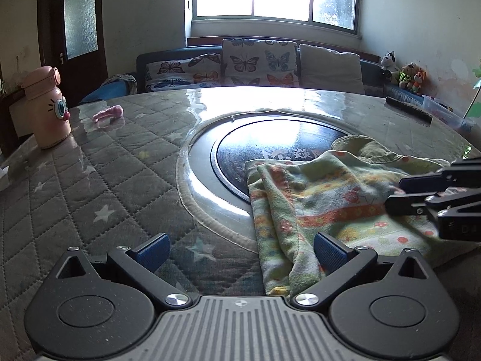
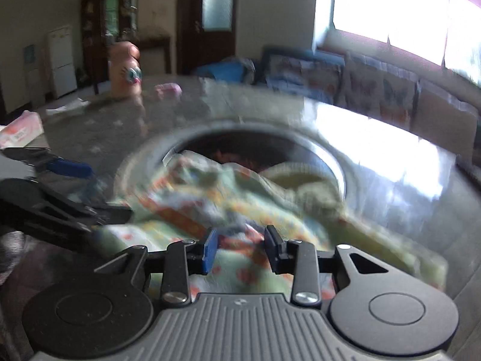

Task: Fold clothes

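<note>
While the cloth (image 1: 324,207) lies bunched, folding has barely begun; left gripper (image 1: 240,248) is wide; right gripper (image 2: 240,248) narrow, grip unclear

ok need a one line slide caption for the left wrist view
Open left gripper at the edge of a patterned green garment on the quilted table, right gripper reaching in.

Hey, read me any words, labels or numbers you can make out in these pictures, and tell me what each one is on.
"M" followed by one or two Chinese characters: white print on the dark round centre plate of the table, partly hidden by the patterned garment; not fully readable.
Red print on the pink-and-white pack: too blurred to read.
Pink bottle: a cartoon face only, no words.
</note>
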`<state>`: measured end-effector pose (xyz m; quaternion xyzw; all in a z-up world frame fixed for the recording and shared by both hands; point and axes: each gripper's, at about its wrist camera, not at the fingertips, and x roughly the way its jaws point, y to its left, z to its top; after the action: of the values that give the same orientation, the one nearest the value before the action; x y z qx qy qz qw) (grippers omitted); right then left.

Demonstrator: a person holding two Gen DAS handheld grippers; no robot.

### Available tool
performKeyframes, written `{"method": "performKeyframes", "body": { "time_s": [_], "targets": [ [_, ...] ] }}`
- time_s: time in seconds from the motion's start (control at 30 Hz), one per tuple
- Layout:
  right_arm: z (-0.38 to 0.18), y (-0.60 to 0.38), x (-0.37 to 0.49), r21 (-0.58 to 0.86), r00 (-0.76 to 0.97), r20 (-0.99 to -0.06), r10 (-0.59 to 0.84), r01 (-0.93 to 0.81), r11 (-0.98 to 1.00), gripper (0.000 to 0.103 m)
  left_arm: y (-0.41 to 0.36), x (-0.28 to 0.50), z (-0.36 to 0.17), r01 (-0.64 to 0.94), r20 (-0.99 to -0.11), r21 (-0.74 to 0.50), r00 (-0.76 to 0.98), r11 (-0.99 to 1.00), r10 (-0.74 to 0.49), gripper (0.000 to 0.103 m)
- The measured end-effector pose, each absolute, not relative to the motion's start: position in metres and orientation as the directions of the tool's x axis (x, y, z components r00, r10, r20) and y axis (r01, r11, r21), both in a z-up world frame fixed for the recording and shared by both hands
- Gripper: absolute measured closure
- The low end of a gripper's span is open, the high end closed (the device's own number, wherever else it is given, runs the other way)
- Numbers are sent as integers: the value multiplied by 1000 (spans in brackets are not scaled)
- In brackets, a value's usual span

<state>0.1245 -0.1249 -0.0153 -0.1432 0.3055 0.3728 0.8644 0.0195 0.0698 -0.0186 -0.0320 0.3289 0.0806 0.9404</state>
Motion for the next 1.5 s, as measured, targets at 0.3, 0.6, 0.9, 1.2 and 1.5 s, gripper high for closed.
{"method": "performKeyframes", "body": {
  "time_s": [0.3, 0.6, 0.9, 1.2, 1.5],
  "targets": [
    [8, -110, 85, -82, 495, -596, 632, -821, 565, 68, 92, 16, -5, -207, -616, -44, 776, 977, 137, 0],
    [-7, -59, 47, -148, 386, -631, 673, -912, 384, 64, 124, 29, 11, -256, -628, -166, 772, 952, 98, 0],
    [-20, -40, 35, -255, 434, -628, 646, -899, 356, 72, 112, 41, 4, -196, -651, -277, 758, 941, -34, 0],
    [9, -68, 39, -99, 410, -564, 717, -896, 434, 92, 110, 48, -1, -191, -662, -441, 729, 877, -174, 19],
    [23, -102, 24, -51, 407, -504, 762, -895, 444, 94, 115, 44, -7, -245, -642, -628, 700, 739, -313, 43]
  ]
}}
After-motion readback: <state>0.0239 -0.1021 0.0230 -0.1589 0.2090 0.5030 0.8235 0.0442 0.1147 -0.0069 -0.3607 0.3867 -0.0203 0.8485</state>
